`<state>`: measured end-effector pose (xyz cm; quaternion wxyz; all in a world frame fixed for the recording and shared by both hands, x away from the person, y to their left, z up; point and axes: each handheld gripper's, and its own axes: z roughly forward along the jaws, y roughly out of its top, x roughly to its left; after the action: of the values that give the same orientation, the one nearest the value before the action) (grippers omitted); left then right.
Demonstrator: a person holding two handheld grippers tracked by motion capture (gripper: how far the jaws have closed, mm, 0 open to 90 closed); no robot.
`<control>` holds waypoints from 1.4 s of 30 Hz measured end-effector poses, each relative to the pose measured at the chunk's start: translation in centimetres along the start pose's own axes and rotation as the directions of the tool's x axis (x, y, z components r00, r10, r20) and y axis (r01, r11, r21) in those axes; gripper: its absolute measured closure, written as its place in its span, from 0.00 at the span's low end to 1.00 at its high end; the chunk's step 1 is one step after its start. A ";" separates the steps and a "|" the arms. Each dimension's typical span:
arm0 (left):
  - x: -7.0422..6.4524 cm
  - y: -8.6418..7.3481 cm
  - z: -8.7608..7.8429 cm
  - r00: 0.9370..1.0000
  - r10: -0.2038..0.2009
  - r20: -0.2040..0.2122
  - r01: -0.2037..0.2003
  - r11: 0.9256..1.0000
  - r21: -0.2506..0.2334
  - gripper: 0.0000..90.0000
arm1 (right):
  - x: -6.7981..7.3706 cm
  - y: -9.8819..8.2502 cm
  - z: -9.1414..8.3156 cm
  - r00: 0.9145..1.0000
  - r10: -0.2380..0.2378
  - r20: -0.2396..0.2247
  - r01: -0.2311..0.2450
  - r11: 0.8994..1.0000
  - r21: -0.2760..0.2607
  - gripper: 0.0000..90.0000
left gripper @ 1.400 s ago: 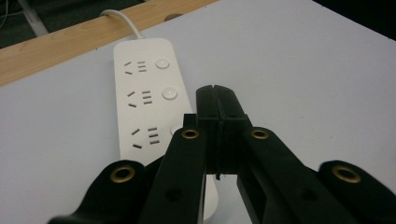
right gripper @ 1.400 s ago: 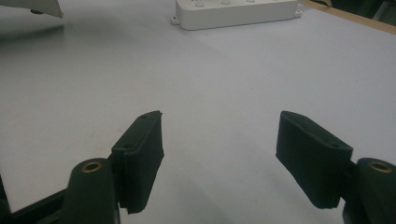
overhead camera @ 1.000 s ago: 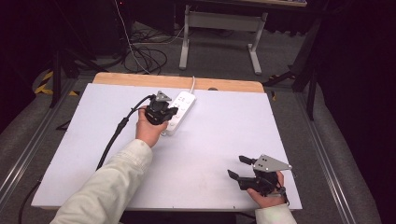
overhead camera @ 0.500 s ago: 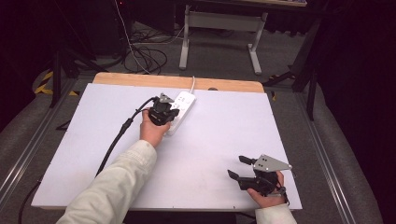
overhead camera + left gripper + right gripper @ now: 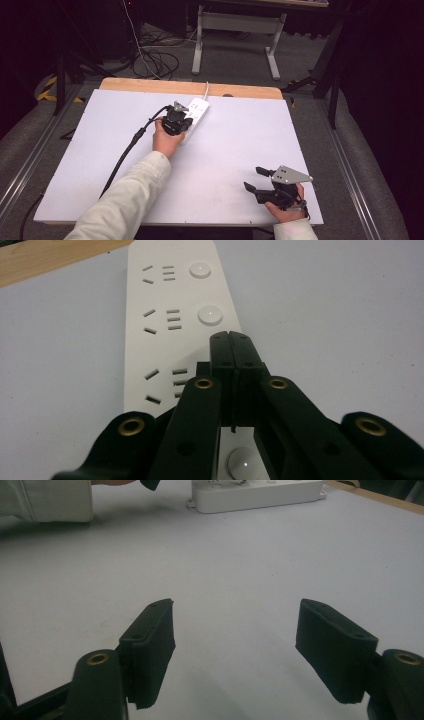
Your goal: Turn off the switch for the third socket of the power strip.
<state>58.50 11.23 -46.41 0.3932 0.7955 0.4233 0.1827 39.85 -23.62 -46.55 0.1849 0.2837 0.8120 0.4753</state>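
Left gripper [image 5: 231, 340], fingers clenched, hovers over the power strip [image 5: 150, 340]; to press a button [image 5: 210, 315], centre the tip. Right gripper [image 5: 235, 645] rests released.

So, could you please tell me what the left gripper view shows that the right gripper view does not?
The left gripper view looks down on the power strip's top, with its socket slots and round buttons, past the left gripper's closed jaws. The right gripper view has the right gripper's wide-open jaws and a pale sleeve. Both share the strip and the white tabletop.
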 end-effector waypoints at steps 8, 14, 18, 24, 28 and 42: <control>0.0 0.1 0.2 1.000 0.001 -0.007 -0.001 1.000 0.007 1.00 | 0.0 0.0 0.0 1.000 0.001 -0.002 -0.001 1.000 -0.003 0.36; -0.1 0.1 0.3 1.000 0.007 -0.018 -0.007 1.000 0.018 1.00 | 0.0 0.0 0.0 1.000 0.002 -0.004 -0.002 1.000 -0.002 0.36; -0.1 0.2 0.3 1.000 0.002 -0.013 -0.002 1.000 0.029 1.00 | 0.0 0.0 0.0 1.000 0.001 -0.006 -0.001 1.000 -0.002 0.36; -0.4 0.5 0.4 0.999 0.030 -0.040 -0.028 0.998 0.058 1.00 | 0.0 0.0 0.0 1.000 0.001 -0.006 -0.001 1.000 -0.002 0.36; -0.5 0.6 0.4 0.999 0.024 -0.043 -0.021 0.998 0.066 1.00 | 0.1 0.0 0.0 1.000 0.001 -0.008 -0.001 1.000 -0.001 0.36; -0.9 0.9 0.5 0.997 0.032 -0.066 -0.026 0.996 0.085 1.00 | 0.1 0.0 0.0 1.000 0.001 -0.008 -0.001 1.000 0.002 0.36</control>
<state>58.74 9.99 -45.97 0.3421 0.8109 0.4320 0.1970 39.81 -23.55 -46.57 0.1811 0.2825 0.8129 0.4759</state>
